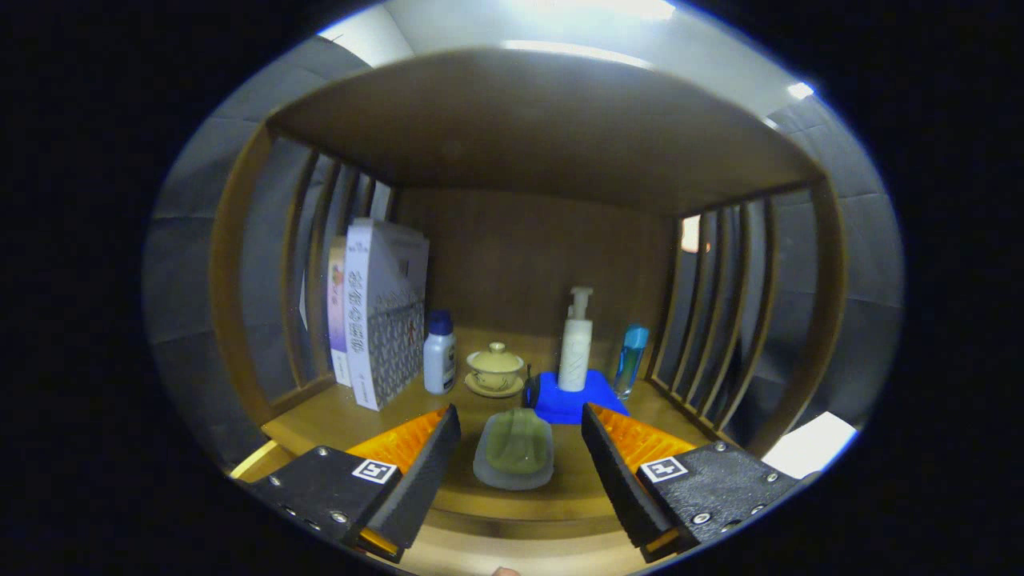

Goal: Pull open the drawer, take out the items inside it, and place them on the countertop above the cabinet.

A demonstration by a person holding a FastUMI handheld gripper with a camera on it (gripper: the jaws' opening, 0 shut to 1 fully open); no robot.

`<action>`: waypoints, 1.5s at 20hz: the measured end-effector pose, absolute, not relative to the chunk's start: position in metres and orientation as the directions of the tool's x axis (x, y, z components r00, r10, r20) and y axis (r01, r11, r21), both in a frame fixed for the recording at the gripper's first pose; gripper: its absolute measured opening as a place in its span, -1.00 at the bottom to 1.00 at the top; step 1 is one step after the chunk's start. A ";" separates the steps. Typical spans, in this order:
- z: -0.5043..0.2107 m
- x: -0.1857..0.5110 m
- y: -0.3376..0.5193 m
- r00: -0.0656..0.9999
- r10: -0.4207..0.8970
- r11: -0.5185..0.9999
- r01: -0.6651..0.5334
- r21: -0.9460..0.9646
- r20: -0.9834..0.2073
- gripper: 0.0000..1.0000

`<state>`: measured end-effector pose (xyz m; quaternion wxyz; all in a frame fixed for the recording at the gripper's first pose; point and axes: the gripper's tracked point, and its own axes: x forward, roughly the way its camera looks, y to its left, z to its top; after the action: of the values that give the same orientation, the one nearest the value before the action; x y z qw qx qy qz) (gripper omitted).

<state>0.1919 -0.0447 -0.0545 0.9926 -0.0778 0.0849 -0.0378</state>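
Gripper view: the gripper looks into a wooden shelf unit with slatted sides, its two fingers spread wide apart and pressing on nothing. Between the fingers, touching neither, a soap dish lies flat on the countertop; it looks to hold a greenish bar, though the dim light makes that hard to confirm. Just beyond the fingertips, a little to the right of the dish, sits a blue block with a dark small object at its left edge that cannot be made out. A white pump bottle stands upright on the blue block. To the right of that, near the right slats, a clear blue bottle stands upright. Beyond the dish, further back, a lidded tea bowl rests on its saucer. Just left of it stands a small white bottle with a blue cap. Left of that bottle, close beside it, a white box stands on end, with a thinner book upright against its far side near the left slats
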 end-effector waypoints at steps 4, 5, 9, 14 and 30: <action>-0.013 0.127 -0.026 0.998 -0.041 0.993 0.037 -0.112 -0.037 0.88; -0.008 0.111 -0.020 0.999 -0.029 0.993 0.026 -0.111 -0.024 0.88; -0.006 0.049 0.002 1.000 0.012 0.993 -0.011 -0.119 0.012 0.89; -0.064 -0.020 0.021 1.000 0.016 0.999 -0.017 -0.046 -0.022 0.89; -0.195 -0.079 -0.026 0.969 -0.127 0.989 0.109 -0.095 -0.212 0.90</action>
<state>-0.0790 -0.0260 -0.1947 0.9913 -0.0416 0.1096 -0.0596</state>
